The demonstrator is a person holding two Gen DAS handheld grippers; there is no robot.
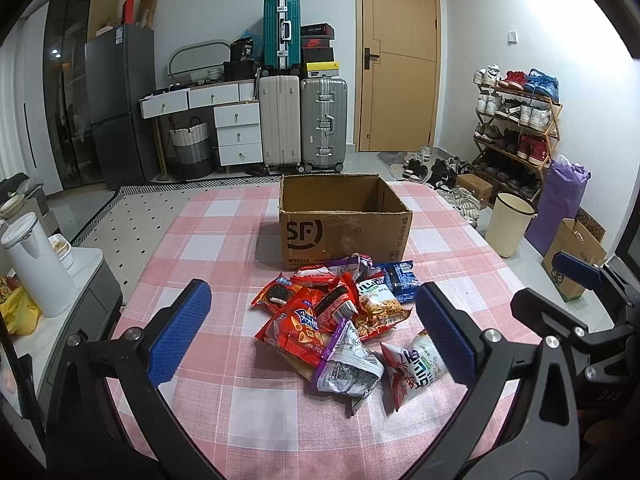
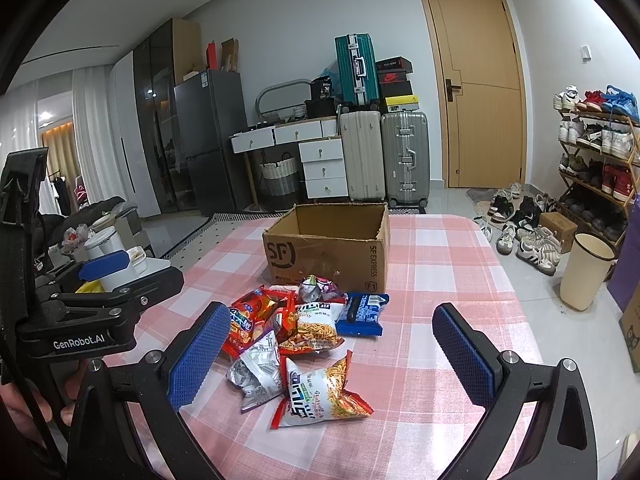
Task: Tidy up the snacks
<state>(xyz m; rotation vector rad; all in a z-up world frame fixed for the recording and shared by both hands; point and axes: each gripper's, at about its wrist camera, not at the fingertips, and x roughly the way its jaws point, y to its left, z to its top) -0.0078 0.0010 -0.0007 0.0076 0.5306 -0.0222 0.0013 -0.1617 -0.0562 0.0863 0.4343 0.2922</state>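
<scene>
With both tongs, left (image 1: pixel 312 336) and right (image 2: pixel 332 356), wide and empty above the snacks (image 1: pixel 340 320) at frame centre, you are starting: next, lower onto one packet for the box (image 1: pixel 344 220) behind.

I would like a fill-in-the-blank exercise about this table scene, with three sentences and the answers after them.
1. The cardboard box behind the snack pile is open at the top, and the part of its inside that shows is ____.
2. The tablecloth has a pink and ____ check pattern.
3. Both the left gripper and the right gripper are ____ and hold nothing.

Missing words: empty; white; open
</scene>
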